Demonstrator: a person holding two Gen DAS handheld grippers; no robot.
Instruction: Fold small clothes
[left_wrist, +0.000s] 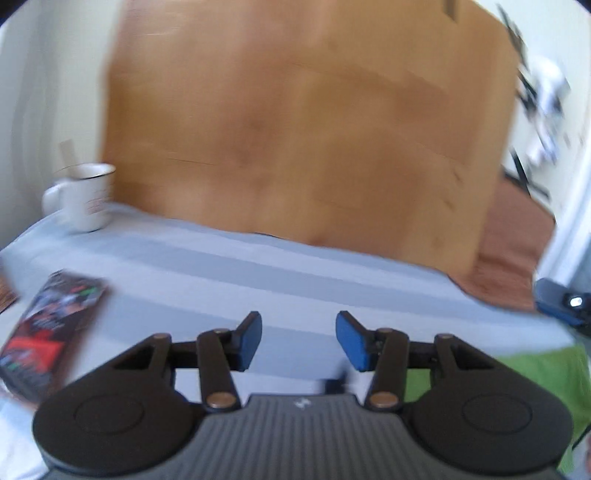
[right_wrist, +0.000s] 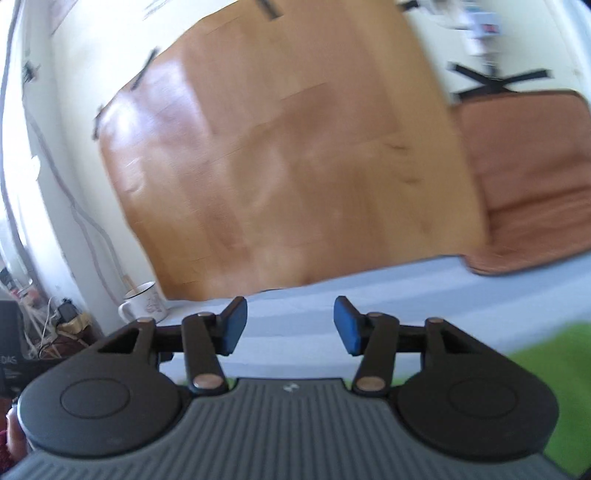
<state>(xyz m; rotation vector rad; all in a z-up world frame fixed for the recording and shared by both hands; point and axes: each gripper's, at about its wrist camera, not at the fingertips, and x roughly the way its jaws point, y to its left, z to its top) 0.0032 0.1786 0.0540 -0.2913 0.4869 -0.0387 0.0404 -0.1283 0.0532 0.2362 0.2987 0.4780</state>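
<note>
A pale striped cloth (left_wrist: 229, 269) covers the surface, backed by a wooden board (left_wrist: 295, 129) against white walls. A white mug (left_wrist: 83, 197) stands at the far edge. Both the left gripper (left_wrist: 299, 341) and right gripper (right_wrist: 290, 325) gape empty. The green garment (right_wrist: 546, 358) lies low right.
</note>
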